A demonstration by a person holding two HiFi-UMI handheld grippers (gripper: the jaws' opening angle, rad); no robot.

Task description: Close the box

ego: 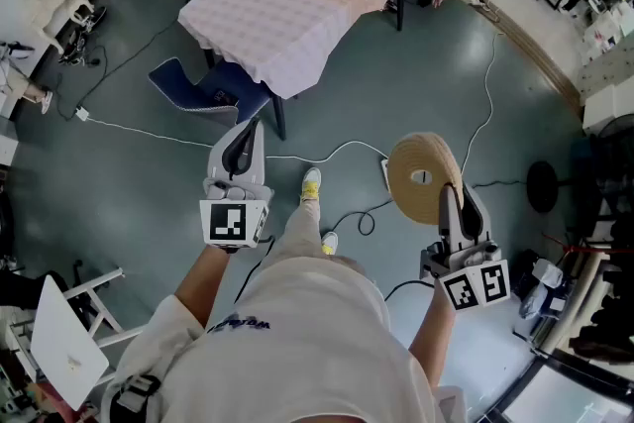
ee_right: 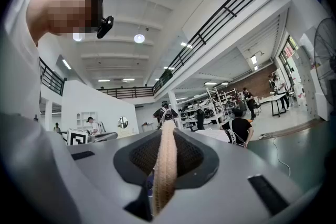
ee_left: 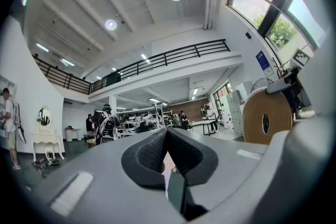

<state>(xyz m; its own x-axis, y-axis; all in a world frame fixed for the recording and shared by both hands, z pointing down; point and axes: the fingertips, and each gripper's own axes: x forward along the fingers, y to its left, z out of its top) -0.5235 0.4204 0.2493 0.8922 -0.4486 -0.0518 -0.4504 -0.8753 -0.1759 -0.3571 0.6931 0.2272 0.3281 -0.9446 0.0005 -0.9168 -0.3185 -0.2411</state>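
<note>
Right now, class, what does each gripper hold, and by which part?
The right gripper pinches the round beige woven lid by its rim. The left gripper holds nothing.

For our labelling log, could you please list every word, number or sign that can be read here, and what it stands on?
No text here can be read with confidence.
On the shirt: dark print, blurred, unreadable.
On the blue wall sign: too small to read.
On the left marker cube and the right marker cube: square patterns only, no letters.
</note>
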